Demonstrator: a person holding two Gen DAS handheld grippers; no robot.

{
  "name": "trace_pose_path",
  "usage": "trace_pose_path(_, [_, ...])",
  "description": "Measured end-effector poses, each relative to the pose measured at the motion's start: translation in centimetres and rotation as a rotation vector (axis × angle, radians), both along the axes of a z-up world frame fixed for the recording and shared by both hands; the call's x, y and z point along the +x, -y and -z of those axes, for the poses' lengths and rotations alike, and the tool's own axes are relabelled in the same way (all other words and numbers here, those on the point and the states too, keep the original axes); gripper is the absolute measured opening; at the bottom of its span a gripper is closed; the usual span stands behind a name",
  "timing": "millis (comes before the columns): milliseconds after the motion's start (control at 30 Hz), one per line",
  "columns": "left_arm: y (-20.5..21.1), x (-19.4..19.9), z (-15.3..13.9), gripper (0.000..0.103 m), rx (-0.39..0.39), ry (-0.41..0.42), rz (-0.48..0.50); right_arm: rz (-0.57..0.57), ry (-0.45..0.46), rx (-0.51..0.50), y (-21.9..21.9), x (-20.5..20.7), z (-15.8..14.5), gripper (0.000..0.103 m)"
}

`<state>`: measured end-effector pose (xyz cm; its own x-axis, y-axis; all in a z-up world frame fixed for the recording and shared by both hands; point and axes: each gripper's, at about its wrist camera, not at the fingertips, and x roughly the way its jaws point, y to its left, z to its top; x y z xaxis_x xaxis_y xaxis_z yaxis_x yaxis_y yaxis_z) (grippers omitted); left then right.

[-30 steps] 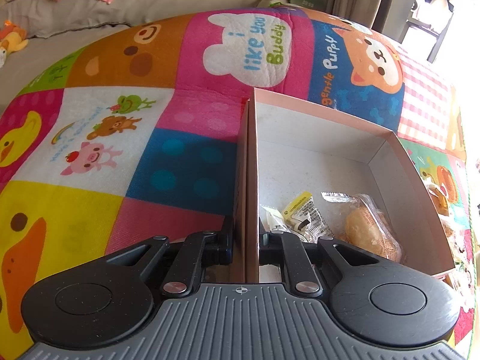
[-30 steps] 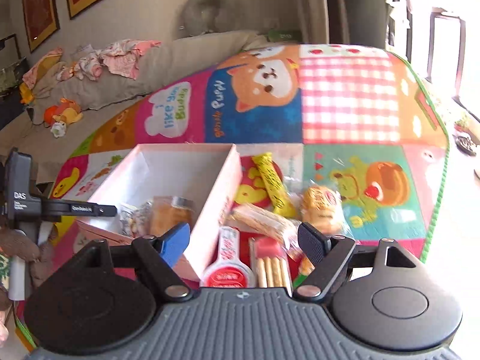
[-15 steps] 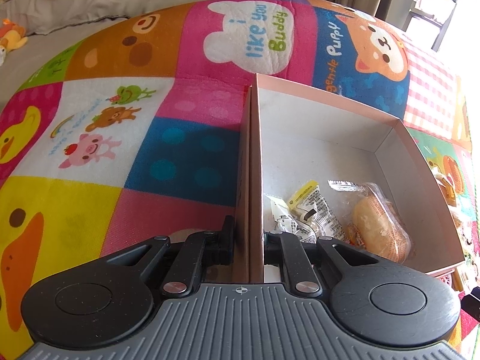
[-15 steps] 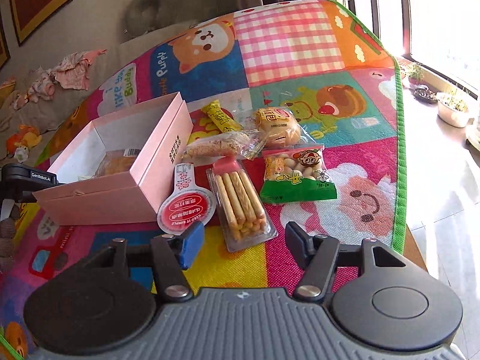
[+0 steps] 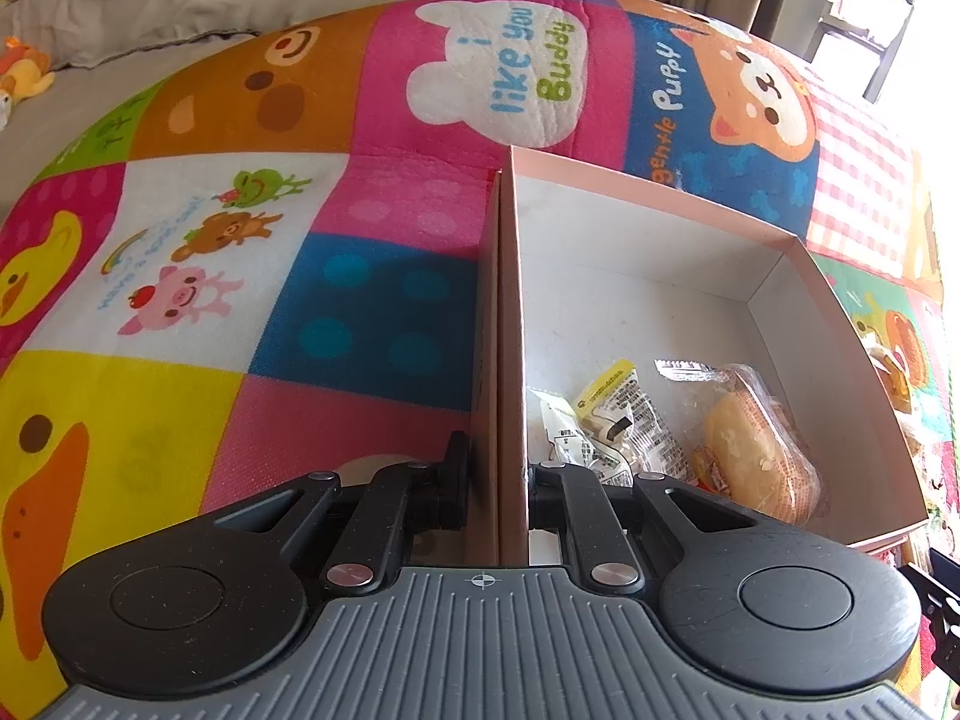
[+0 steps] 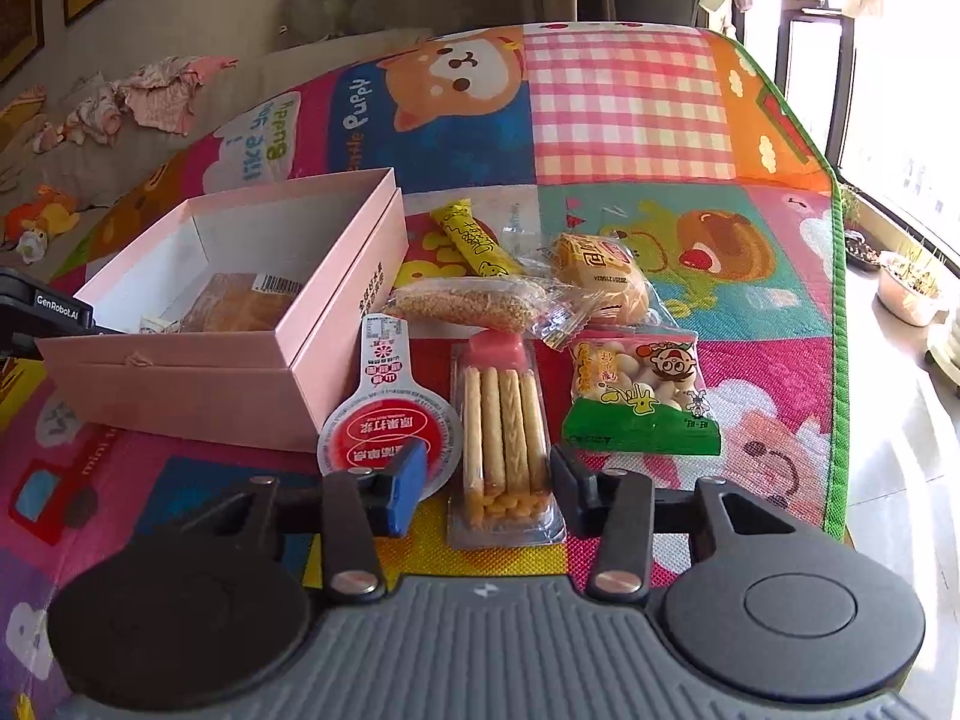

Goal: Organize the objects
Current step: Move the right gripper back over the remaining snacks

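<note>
On play mat (image 6: 630,120): left gripper (image 5: 498,480) clamps pink box (image 5: 510,312) wall. Right gripper (image 6: 489,480) fingers closing around biscuit-stick tray (image 6: 501,420), not yet pressing. Centre on tray sides, squeeze gently; thin plastic may buckle.

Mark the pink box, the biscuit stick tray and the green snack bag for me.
pink box (image 6: 180,384), right wrist view, on its near outer wall.
biscuit stick tray (image 6: 504,426), right wrist view, on the middle sticks.
green snack bag (image 6: 642,390), right wrist view, on its printed front.
</note>
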<state>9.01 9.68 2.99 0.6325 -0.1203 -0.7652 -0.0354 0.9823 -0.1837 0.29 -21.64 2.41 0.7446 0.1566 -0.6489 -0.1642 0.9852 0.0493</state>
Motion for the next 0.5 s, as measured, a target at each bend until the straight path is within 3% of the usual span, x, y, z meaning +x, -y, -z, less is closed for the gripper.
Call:
trace_pose_path(100, [0.0, -0.1, 0.0, 0.013, -0.002, 0.002, 0.001, -0.008, -0.029, 0.004, 0.5, -0.7, -0.1, 0.033])
trace_pose_path(200, [0.0, -0.1, 0.0, 0.013, -0.003, 0.002, -0.001, -0.029, -0.067, 0.021, 0.9, -1.7, 0.3, 0.033])
trace_pose_path(500, [-0.1, 0.0, 0.0, 0.013, -0.003, 0.000, -0.010, -0.076, 0.009, -0.036, 2.3, -4.4, -0.5, 0.034])
